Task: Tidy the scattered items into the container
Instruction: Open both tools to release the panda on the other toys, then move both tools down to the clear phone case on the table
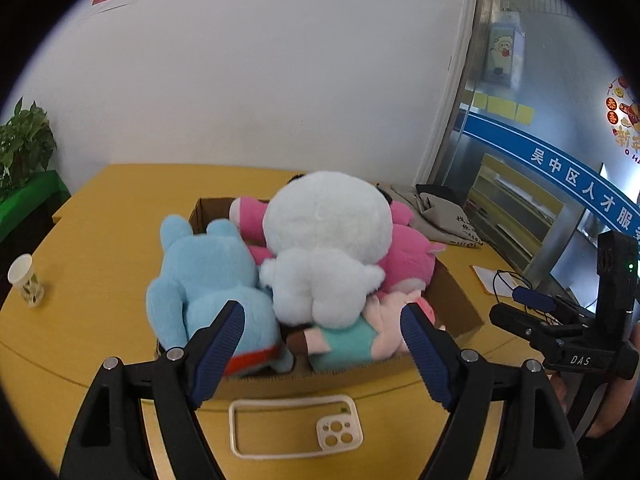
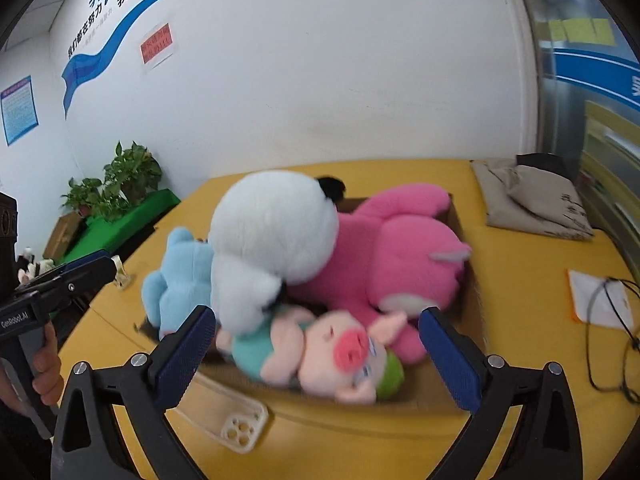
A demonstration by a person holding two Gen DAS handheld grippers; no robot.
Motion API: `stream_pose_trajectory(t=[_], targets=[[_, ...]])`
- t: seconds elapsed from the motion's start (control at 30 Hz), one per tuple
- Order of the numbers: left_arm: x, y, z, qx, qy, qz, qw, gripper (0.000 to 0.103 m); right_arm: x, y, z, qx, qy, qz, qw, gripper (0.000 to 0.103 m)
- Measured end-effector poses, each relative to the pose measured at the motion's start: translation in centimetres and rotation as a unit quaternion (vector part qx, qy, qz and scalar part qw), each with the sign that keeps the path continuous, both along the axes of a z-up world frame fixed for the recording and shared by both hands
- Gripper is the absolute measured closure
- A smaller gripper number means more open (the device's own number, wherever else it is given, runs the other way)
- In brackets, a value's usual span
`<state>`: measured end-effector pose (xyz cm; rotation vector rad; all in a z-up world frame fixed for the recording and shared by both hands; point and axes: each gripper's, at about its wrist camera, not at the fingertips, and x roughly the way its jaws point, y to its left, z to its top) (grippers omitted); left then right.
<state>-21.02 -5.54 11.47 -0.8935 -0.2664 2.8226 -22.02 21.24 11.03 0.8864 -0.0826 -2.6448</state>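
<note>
Left claw (image 1: 322, 332): jaws spread wide, nothing between the blue ribbed pads, poised over the near edge of the cardboard box (image 1: 456, 304). The same claw shows in the right wrist view (image 2: 86, 266), left of the box.

Right claw (image 2: 316, 342): jaws likewise wide apart and empty, facing the near side of the cardboard box (image 2: 460, 216). It also appears in the left wrist view (image 1: 528, 304), right of the box, where its jaw gap is not readable.

Phone case (image 1: 294, 426): pale, clear-backed, camera cut-outs to the right; flat on the tabletop (image 1: 100, 248) just in front of the box, outside it. Right wrist view (image 2: 236, 420): same place, blurred.

Contents of the box, heaped above its rim:
- Pig plush (image 2: 336, 352), pink with teal shirt, lying at the near wall of the box.
- White panda plush (image 1: 324, 248), on top in the middle, resting on the others.
- Blue plush (image 1: 204, 280), at the box's left side, hanging over the left wall.
- Pink plush (image 2: 400, 248), at the box's right and rear.

Paper cup (image 1: 26, 280): upright on the tabletop, well left of the box.

Beige cloth bag (image 2: 536, 204): lying on the tabletop right of and behind the box.

Paper sheet with black cord (image 2: 600, 300): on the tabletop right of the box.

Potted plants (image 2: 116, 184): beyond the tabletop, left of and behind the box.
</note>
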Motion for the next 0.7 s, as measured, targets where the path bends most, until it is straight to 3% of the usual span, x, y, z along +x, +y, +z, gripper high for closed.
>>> stream_pose_trajectory(t=[0.13,0.27,0.47,0.6,0.7], targets=[[1.9,0.6,-2.9,0.056,-0.045,-0.026,0.9971,0.022,3.7,-0.2,-1.6,0.022,-0.008,-0.027,0.999,0.000],[3.7,1.9,-3.8,0.039,-0.049,-0.018,0.9979,0.022,6.6,0.9,-2.7,0.015,-0.026,-0.051,0.998,0.000],[5.5,3.7,-3.1,0.036,-0.030,-0.020,0.9987,0.023,8.1,1.1,-2.5,0.048,-0.036,-0.079,0.995,0.000],[6.4,4.0,-2.3,0.054,-0.001,-0.021,0.9983,0.022,8.9,0.5,-2.0,0.048,-0.016,-0.060,0.997,0.000],[6.4,4.3,-2.4,0.037,-0.001,-0.014,0.9992,0.023,9.5,-0.6,-1.9,0.072,0.001,-0.048,0.996,0.000]])
